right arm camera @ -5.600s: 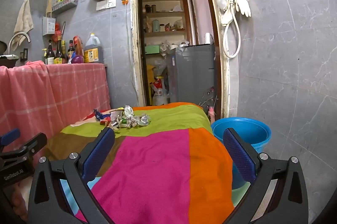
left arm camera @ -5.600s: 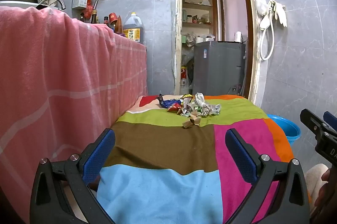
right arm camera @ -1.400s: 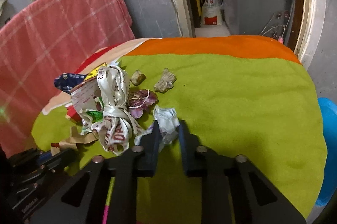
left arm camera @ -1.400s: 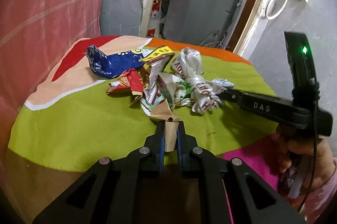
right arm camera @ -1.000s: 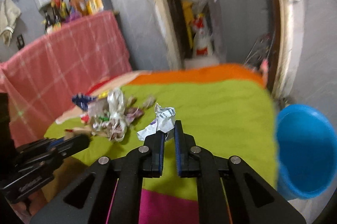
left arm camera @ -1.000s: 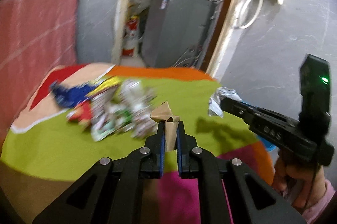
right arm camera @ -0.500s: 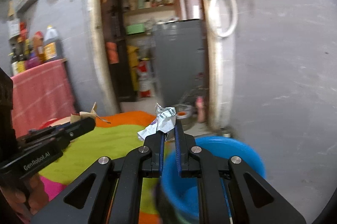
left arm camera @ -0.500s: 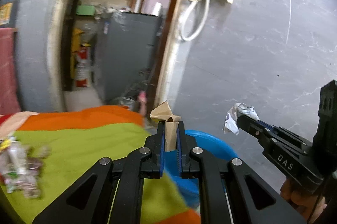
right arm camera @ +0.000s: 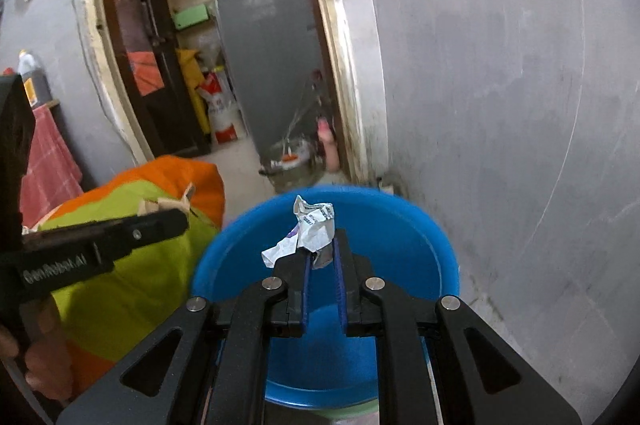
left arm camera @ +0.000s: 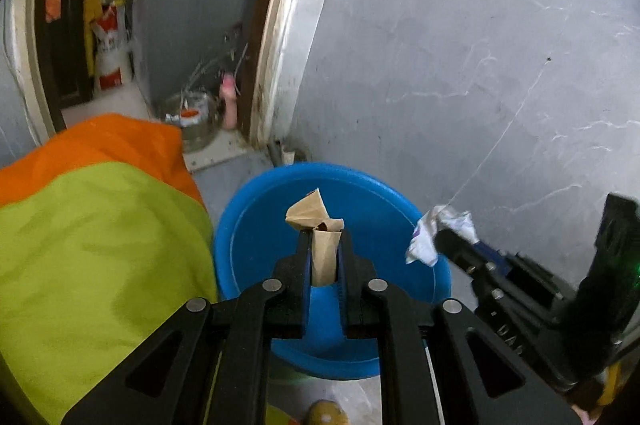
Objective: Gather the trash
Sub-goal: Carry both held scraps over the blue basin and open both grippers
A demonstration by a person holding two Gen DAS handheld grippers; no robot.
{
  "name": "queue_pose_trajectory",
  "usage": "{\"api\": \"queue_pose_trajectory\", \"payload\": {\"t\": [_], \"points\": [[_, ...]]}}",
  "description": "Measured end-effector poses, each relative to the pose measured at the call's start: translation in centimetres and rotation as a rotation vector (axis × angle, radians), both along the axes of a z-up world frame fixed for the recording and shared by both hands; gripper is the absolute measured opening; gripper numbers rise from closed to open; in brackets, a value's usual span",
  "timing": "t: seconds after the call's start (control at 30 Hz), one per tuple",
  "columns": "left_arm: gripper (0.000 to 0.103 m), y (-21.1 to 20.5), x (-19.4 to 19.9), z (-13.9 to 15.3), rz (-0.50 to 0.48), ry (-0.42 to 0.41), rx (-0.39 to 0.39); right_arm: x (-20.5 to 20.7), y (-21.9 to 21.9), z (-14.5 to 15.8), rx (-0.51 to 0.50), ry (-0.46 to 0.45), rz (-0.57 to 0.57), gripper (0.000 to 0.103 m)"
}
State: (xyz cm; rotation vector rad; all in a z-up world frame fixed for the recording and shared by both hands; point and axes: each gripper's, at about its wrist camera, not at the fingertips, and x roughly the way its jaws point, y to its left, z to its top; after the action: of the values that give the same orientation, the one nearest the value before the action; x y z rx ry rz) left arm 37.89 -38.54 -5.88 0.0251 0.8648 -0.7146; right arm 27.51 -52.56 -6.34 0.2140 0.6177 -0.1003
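Observation:
A blue plastic basin (left arm camera: 256, 225) stands on the floor between the cloth-covered table and the grey wall. My left gripper (left arm camera: 324, 237) hangs over its middle with a crumpled brown paper scrap (left arm camera: 310, 213) pinched between the pads; its jaws are opening slightly. My right gripper (right arm camera: 322, 241) is shut on a crumpled white wrapper (right arm camera: 314, 221) above the same basin (right arm camera: 400, 225). The left wrist view shows the right gripper (left arm camera: 438, 237) with its wrapper (left arm camera: 424, 245) over the basin's right rim. The right wrist view has the left gripper (right arm camera: 180, 217) at the left.
The green and orange cloth (left arm camera: 100, 225) covers the table edge left of the basin. Behind is a doorway with a grey appliance (right arm camera: 272, 65), a metal pot (left arm camera: 192, 117) and a pink bottle (left arm camera: 229, 101) on the floor. A grey tiled wall (right arm camera: 520, 145) bounds the right.
Both grippers swung right and down from the trash pile on the cloth to above the blue basin, each still carrying its scrap.

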Motion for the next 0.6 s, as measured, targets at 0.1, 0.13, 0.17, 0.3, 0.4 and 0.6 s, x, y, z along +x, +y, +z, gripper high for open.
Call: {"api": "queue_pose_trajectory", "payload": {"t": [0.1, 0.13, 0.17, 0.3, 0.4, 0.6], "points": [[0.030, -0.7, 0.5, -0.7, 0.003, 0.035, 0.017, 0.3, -0.5, -1.4, 0.023, 0.034, -0.005, 0.012], [0.034, -0.6, 0.3, -0.7, 0.008, 0.037, 0.016, 0.3, -0.7, -1.8, 0.032, 0.043, -0.005, 0.015], [0.034, -0.4, 0.1, -0.9, 0.012, 0.038, 0.018, 0.3, -0.9, -1.9, 0.040, 0.048, -0.005, 0.018], [0.034, 0.2, 0.5, -1.3, 0.019, 0.071, 0.000, 0.2, -1.1, -2.2, 0.057, 0.061, -0.008, 0.024], [0.040, 1.0, -0.6, 0.1, 0.033, 0.067, -0.032, 0.1, -1.0, -1.9, 0.056, 0.061, -0.007, 0.026], [0.053, 3.6, -2.2, 3.2, 0.072, -0.008, -0.108, -0.4, -0.6, 0.6, 0.048, 0.000, -0.014, 0.032]]}}
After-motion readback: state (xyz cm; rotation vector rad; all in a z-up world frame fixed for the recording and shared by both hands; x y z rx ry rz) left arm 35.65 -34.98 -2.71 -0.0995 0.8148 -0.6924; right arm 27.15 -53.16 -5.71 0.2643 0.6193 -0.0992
